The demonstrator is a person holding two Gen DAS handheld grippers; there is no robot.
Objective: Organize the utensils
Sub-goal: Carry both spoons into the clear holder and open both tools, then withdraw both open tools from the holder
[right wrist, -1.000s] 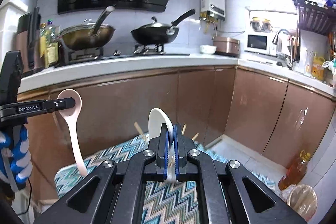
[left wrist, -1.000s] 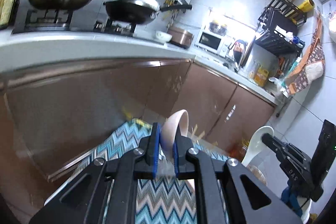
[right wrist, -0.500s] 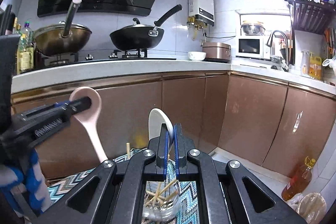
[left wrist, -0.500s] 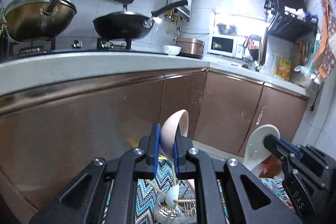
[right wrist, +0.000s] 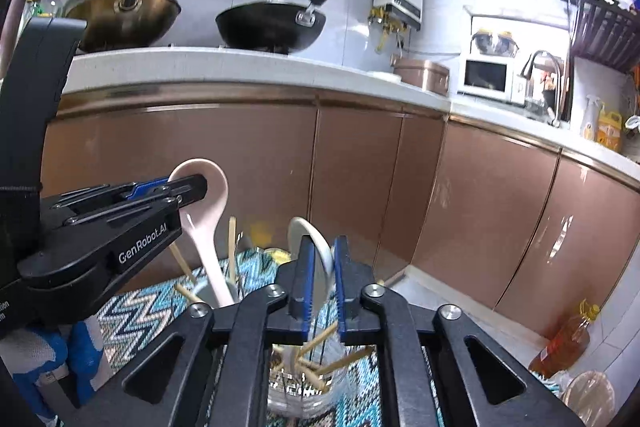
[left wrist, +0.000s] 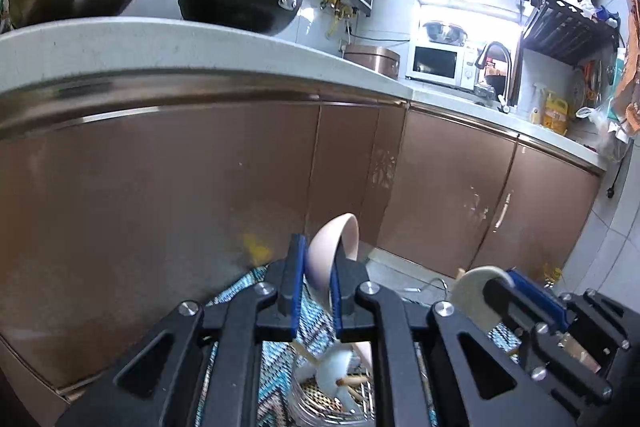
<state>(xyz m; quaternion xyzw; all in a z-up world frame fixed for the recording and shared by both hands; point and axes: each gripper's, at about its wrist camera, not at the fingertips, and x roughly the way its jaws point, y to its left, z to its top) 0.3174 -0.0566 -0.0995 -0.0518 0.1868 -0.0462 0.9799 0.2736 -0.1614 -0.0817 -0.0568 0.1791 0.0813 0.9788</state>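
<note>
My left gripper is shut on a pink ceramic spoon, bowl up, handle reaching down into a clear glass jar that holds chopsticks. In the right wrist view that gripper holds the pink spoon with its handle in a white cup. My right gripper is shut on a white spoon, over a clear jar with several wooden chopsticks. The right gripper and white spoon show at the lower right of the left view.
Both containers stand on a blue zigzag cloth. Brown cabinets stand close behind, with a counter holding a pot and a black wok. An oil bottle stands on the floor at right.
Both grippers have come down and closer together with their spoons; the containers with chopsticks have come into view under them, and the spoon handles now reach into them.
</note>
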